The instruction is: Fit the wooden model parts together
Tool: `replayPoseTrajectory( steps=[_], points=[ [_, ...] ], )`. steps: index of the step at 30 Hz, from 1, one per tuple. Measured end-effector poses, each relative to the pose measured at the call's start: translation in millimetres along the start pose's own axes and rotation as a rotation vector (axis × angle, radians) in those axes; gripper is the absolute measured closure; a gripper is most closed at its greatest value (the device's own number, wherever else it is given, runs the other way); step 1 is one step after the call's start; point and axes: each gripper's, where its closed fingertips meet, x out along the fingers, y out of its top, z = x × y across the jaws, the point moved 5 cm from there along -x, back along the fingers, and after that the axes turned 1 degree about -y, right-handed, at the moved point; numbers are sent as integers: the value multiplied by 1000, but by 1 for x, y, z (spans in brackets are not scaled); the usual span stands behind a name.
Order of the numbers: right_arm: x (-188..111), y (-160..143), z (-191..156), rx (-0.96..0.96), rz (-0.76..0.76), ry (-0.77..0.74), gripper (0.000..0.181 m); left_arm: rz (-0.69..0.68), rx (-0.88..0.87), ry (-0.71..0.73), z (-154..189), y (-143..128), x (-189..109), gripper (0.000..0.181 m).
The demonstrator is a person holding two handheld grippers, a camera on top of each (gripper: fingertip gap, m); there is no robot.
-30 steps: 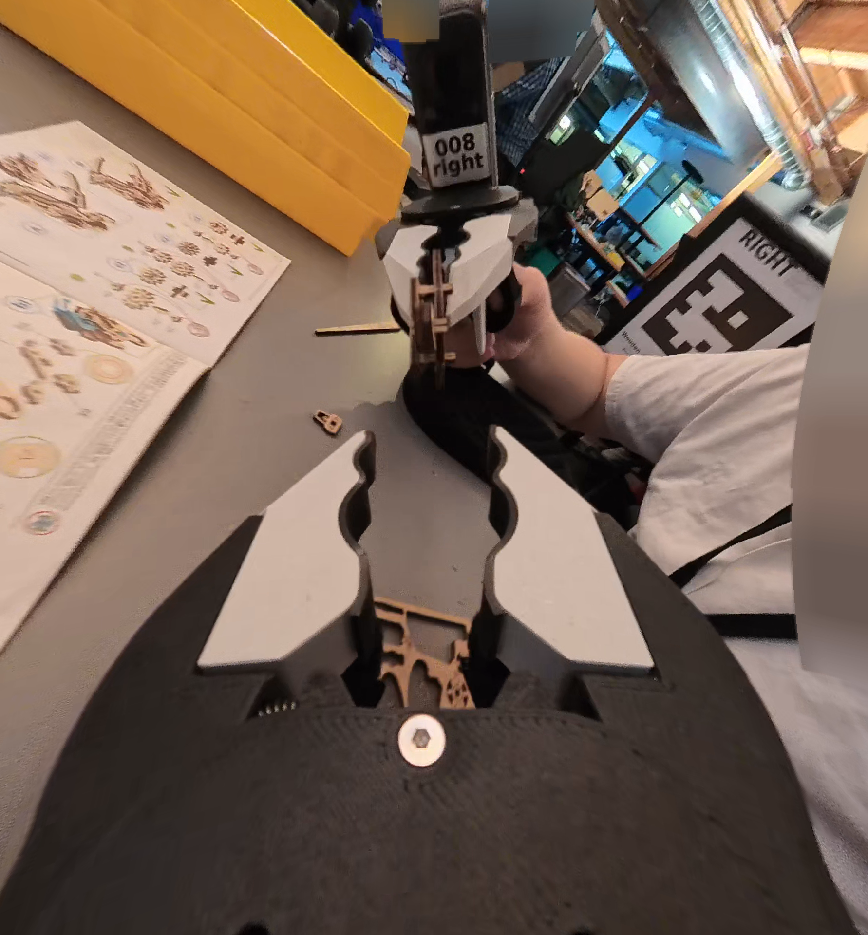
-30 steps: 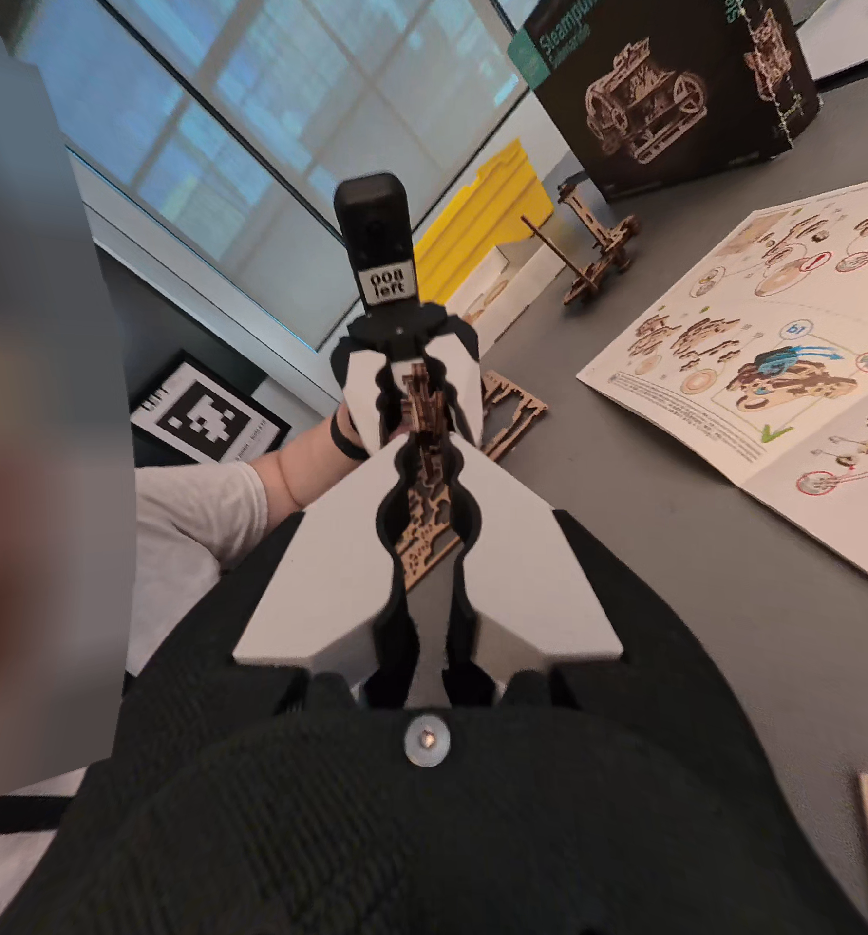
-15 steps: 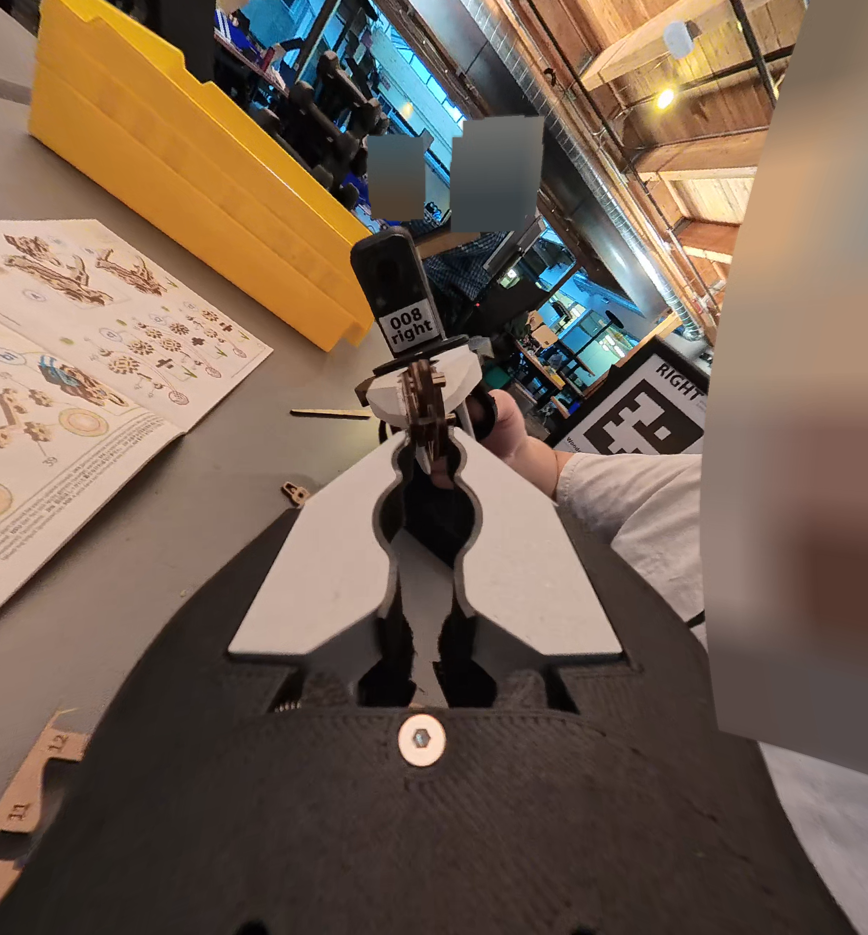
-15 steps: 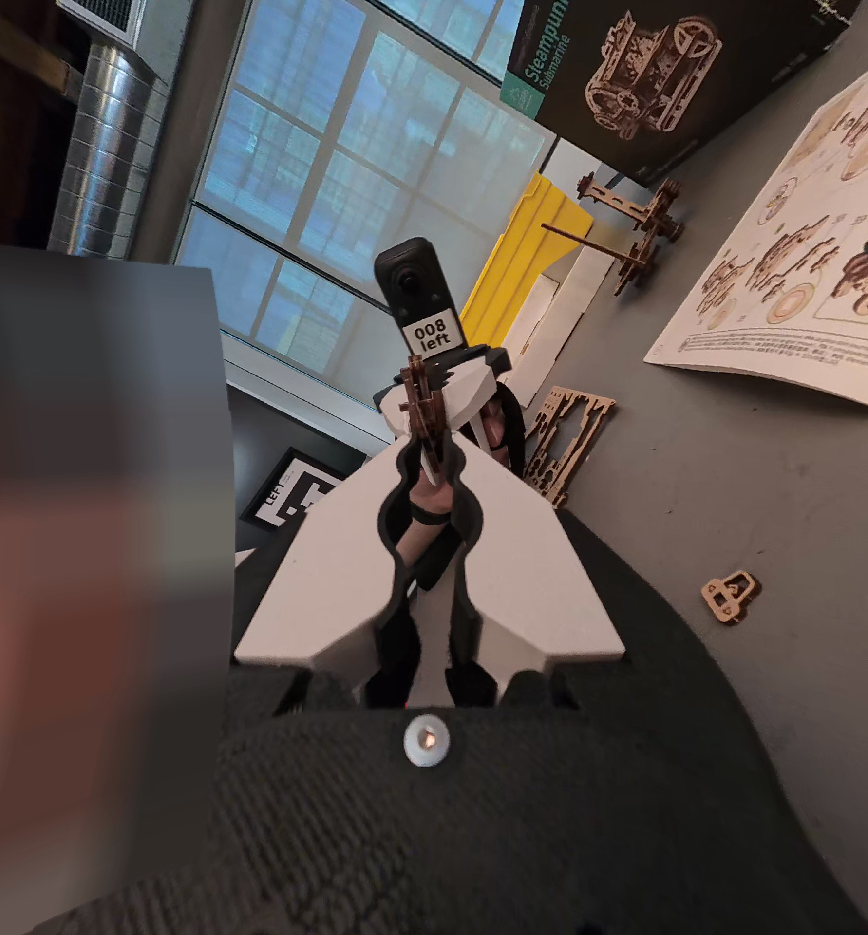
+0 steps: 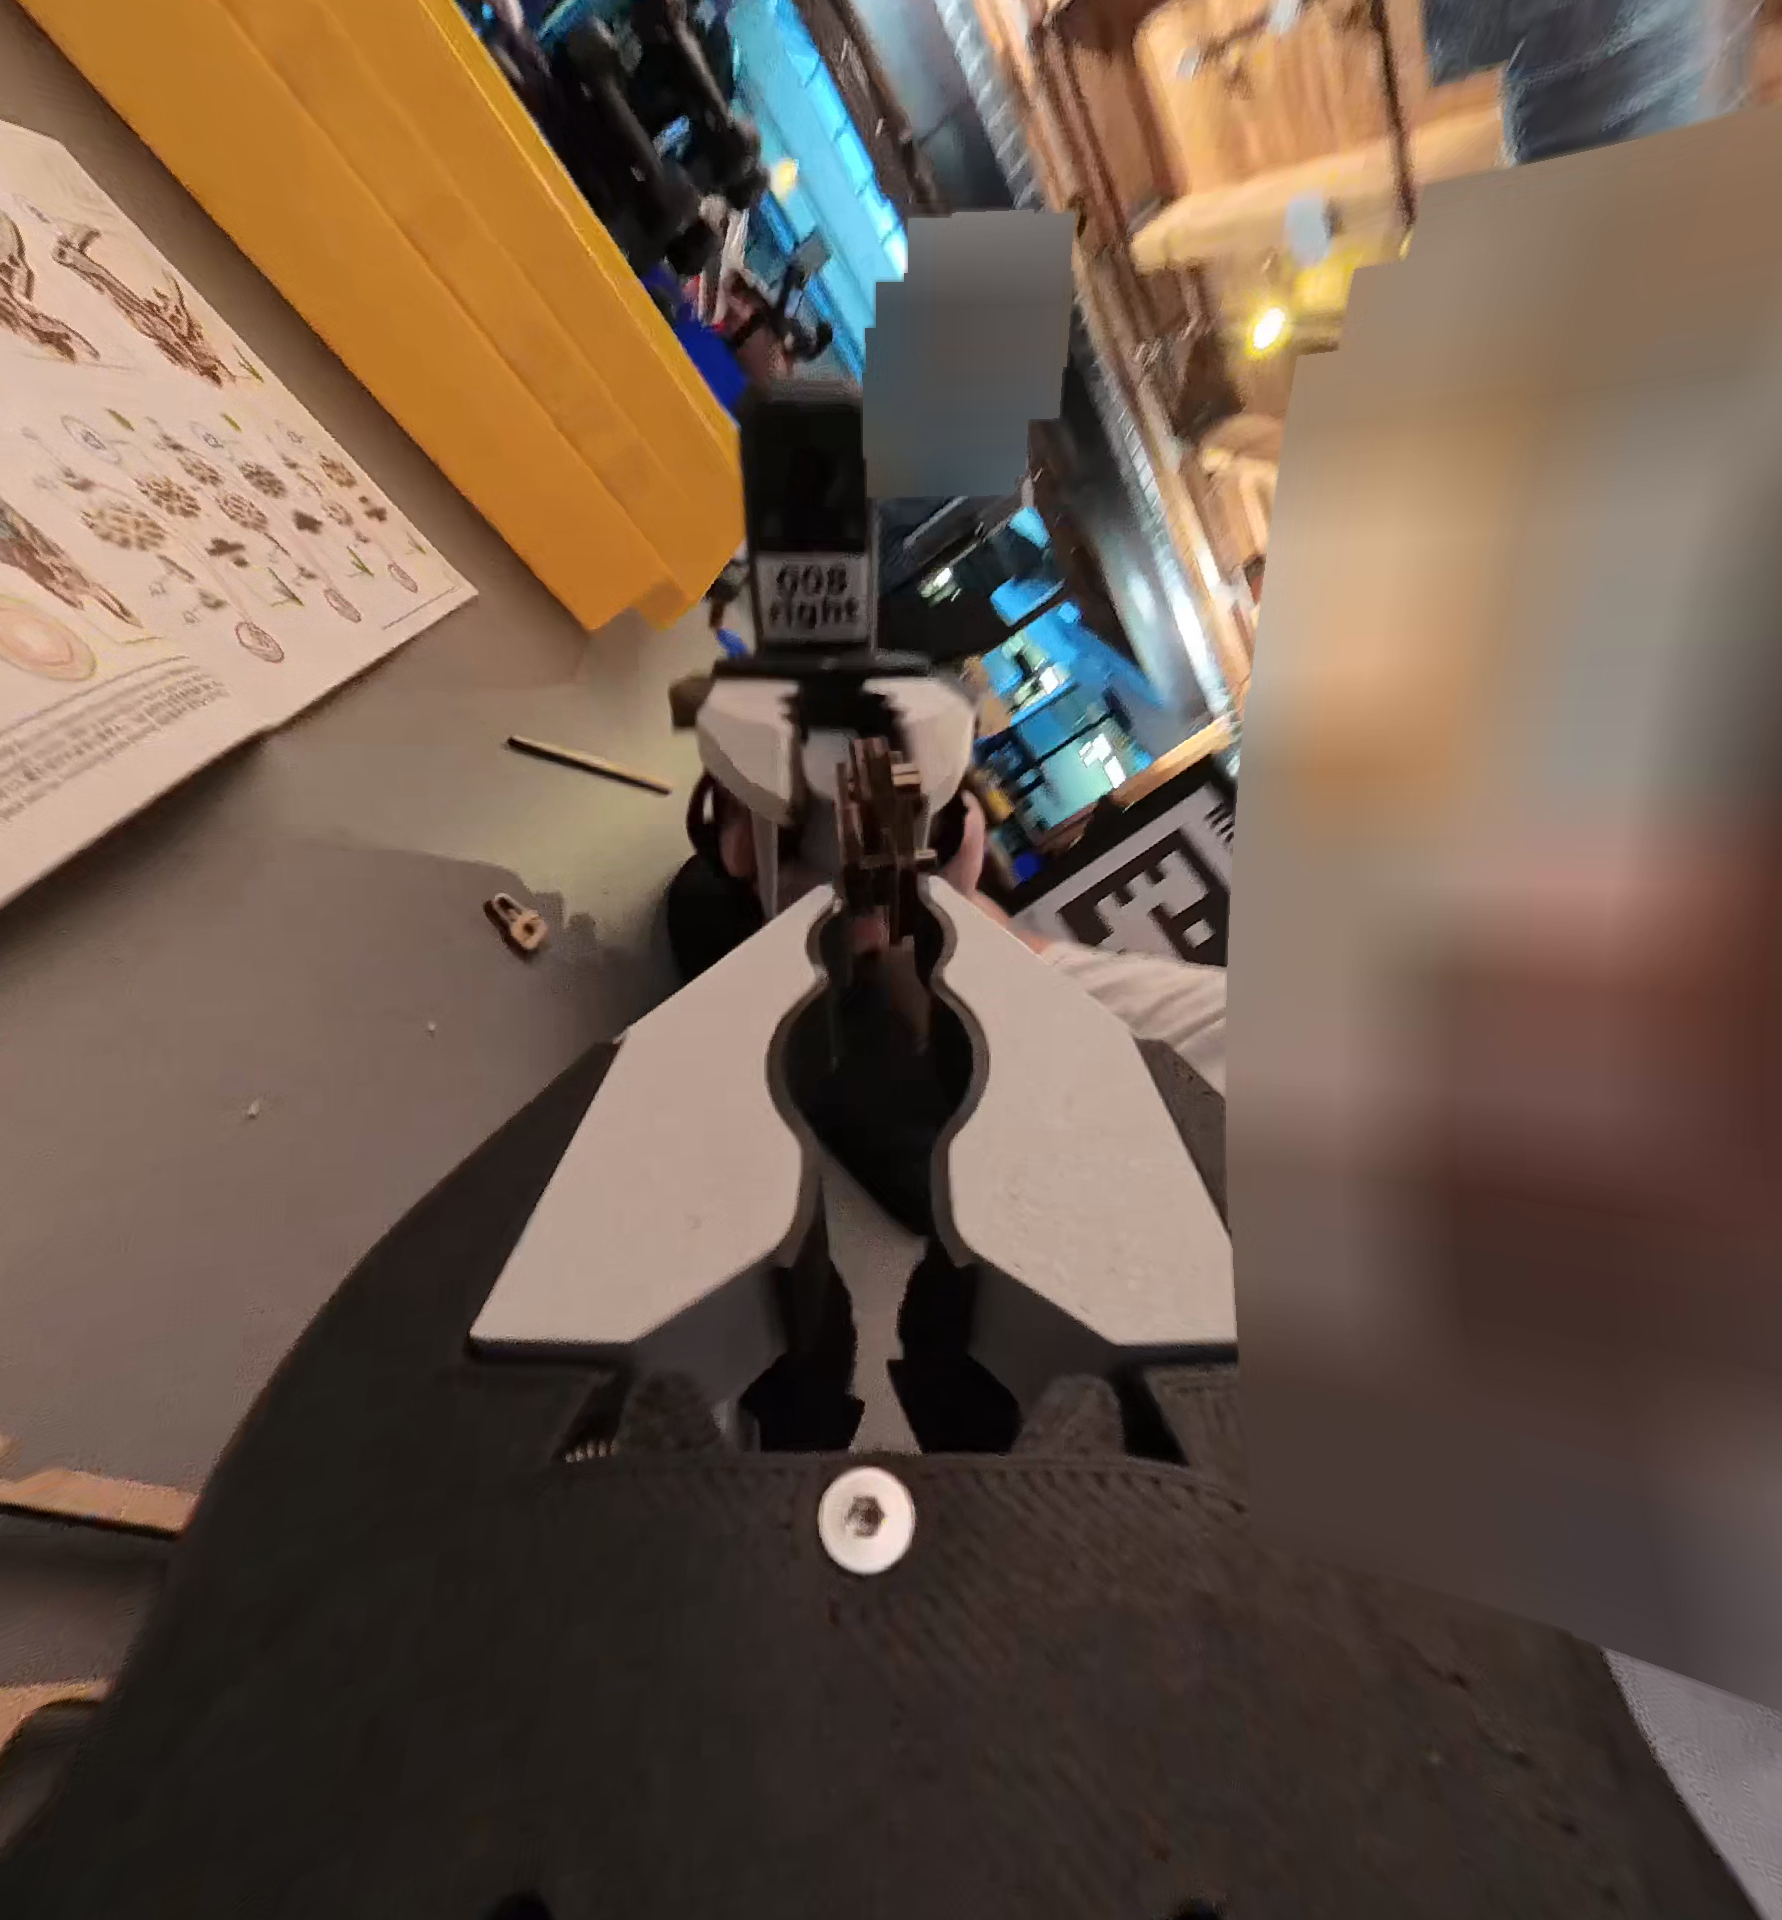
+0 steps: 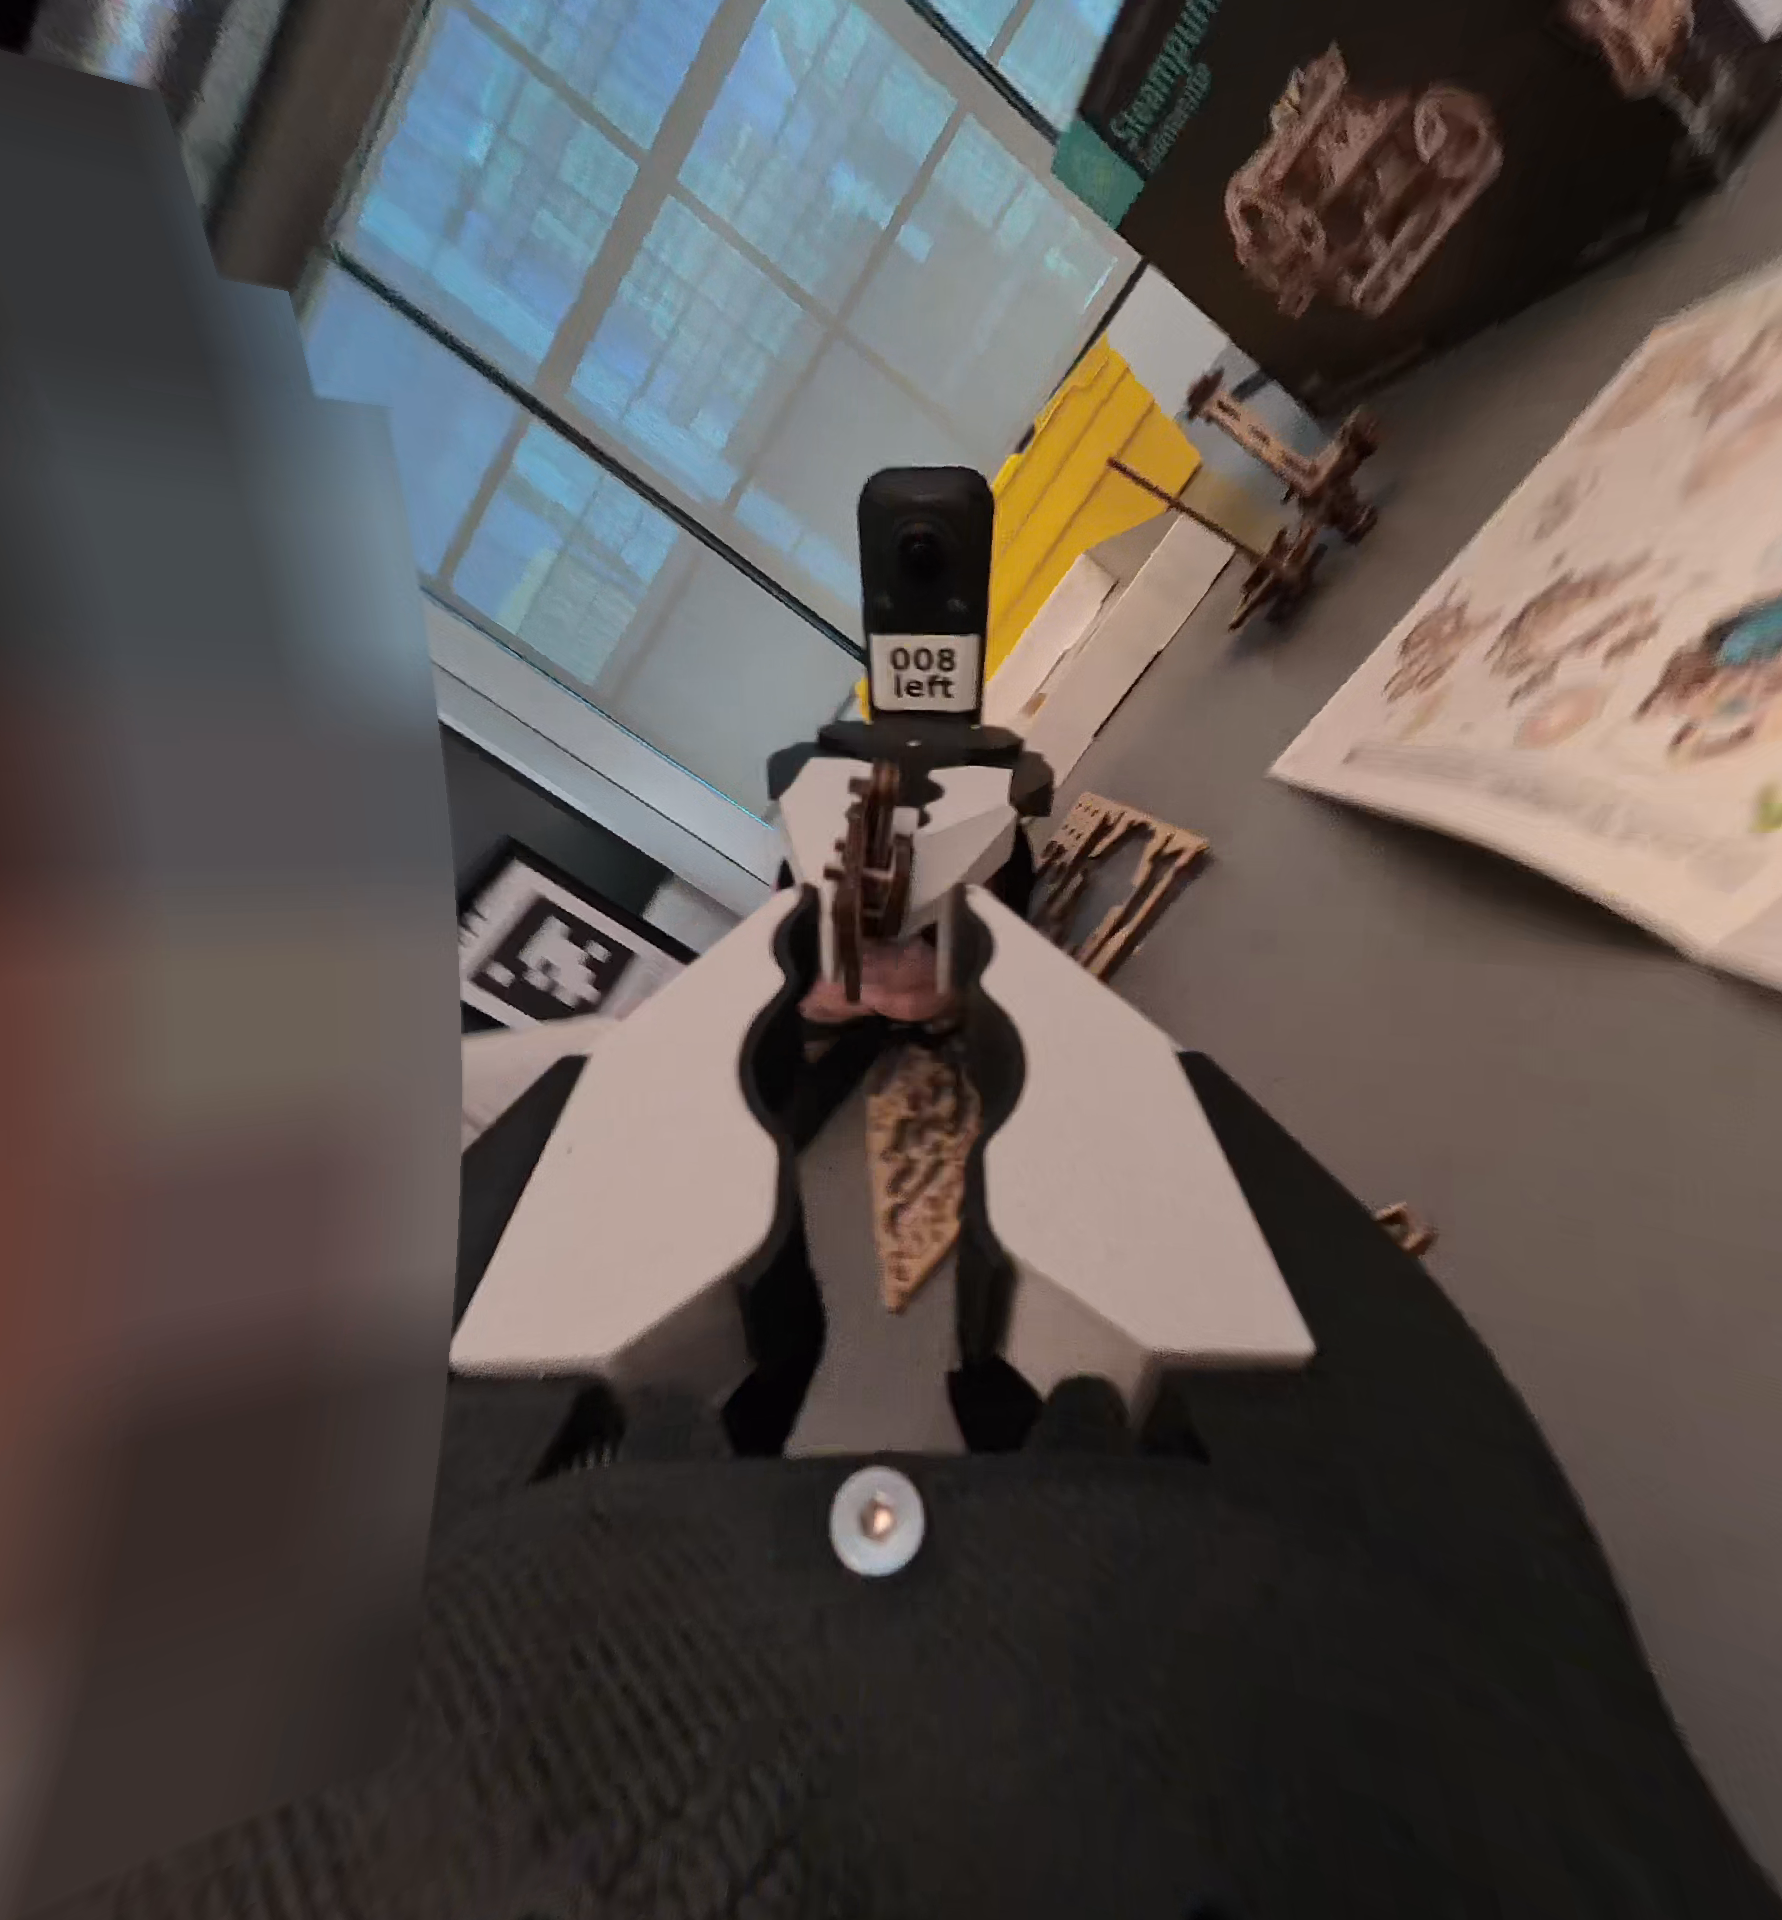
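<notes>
1. The left gripper (image 5: 871, 914) and the right gripper (image 6: 871, 914) face each other tip to tip above the grey table (image 5: 243, 1039), with a small wooden sub-assembly (image 5: 876, 821) caught between the two sets of fingertips.
2. The left fingers are drawn narrow, their tips pinching one edge of the sub-assembly.
3. The right fingers are likewise narrow and clamp the same cluster (image 6: 866, 862) from the opposite side; the exact contact is blurred.
4. A flat filigree wooden piece (image 6: 913, 1174) shows through the gap behind the right fingertips; whether it is held or lies below, I cannot tell.
5. Judged by its thin laser-cut plates, the sub-assembly is light, stiff and brittle; tabs would likely snap under twist.
6. Best hold looks like the flat faces near the joint, pressing straight along the slot.
</notes>
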Motion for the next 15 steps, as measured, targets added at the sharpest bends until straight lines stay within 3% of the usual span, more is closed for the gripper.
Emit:
replayPoseTrajectory(
  steps=[1, 4, 7, 12, 15],
  points=[
    [-2, 3, 0, -102, -22, -17, 150, -35, 43, 26, 0, -2, 1, 172],
    [-6, 4, -3, -390, -136, -96, 137, -130, 156, 85, 3, -9, 4, 172],
    [-3, -8, -6, -401, -259, -74, 136, -194, 210, 106, 7, -15, 9, 172],
    [1, -27, -9, -333, -388, 2, 171, -200, 211, 99, 9, -19, 13, 172],
    [1, -23, -15, -362, -345, 42, 173, -191, 325, 93, 15, -16, 14, 172]
  ],
)
